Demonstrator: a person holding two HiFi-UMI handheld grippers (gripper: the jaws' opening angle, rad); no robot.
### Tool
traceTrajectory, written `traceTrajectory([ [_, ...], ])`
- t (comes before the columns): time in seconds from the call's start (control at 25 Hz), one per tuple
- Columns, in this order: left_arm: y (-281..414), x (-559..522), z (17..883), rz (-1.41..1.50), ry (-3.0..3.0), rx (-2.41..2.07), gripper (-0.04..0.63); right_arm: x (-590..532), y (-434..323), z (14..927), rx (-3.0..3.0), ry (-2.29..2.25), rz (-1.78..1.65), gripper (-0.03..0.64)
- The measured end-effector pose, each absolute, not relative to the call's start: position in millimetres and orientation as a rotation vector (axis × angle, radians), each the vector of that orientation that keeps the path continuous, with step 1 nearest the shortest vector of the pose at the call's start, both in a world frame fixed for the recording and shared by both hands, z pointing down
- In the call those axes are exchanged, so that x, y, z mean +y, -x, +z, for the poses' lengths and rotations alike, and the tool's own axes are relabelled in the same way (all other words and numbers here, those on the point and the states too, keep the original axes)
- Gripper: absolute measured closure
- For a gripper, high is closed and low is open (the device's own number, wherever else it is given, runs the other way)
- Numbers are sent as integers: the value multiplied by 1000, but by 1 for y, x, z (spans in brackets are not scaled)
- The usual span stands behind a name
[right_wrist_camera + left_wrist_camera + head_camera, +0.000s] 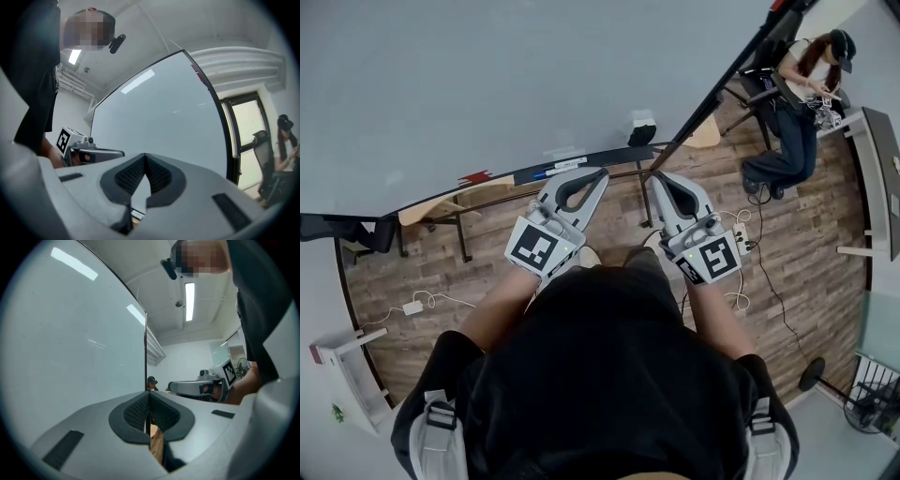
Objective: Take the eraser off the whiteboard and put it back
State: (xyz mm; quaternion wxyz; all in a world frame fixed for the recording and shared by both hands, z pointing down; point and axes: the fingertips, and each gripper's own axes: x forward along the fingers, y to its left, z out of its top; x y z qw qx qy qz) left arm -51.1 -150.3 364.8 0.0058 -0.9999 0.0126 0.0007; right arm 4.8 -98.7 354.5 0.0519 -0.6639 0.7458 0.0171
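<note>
Grey jaws of your left gripper (598, 175) meet, nothing between | your right gripper (657, 179) closed too, empty | eraser (642, 127) on whiteboard (487, 84), upper centre of head view, above both tips

The person wears a black shirt (609, 375) with short sleeves. At the shirt's two lower corners sit pale grey shoulder straps (441, 420) with black buckles. Ahead of the shirt, the left gripper (592, 173) and the right gripper (661, 177) have light grey shells, with black ribbed pads (140, 411) lining the jaws. Each carries a white cube (534, 248) printed with black square markers, with a small green light on its edge.
</note>
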Motion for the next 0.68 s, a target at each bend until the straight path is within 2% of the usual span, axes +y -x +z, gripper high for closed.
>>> traceTrajectory([
  [0.68, 54, -150, 379, -31, 3143, 82, 600, -97, -7, 373, 2306, 2069, 39, 617],
])
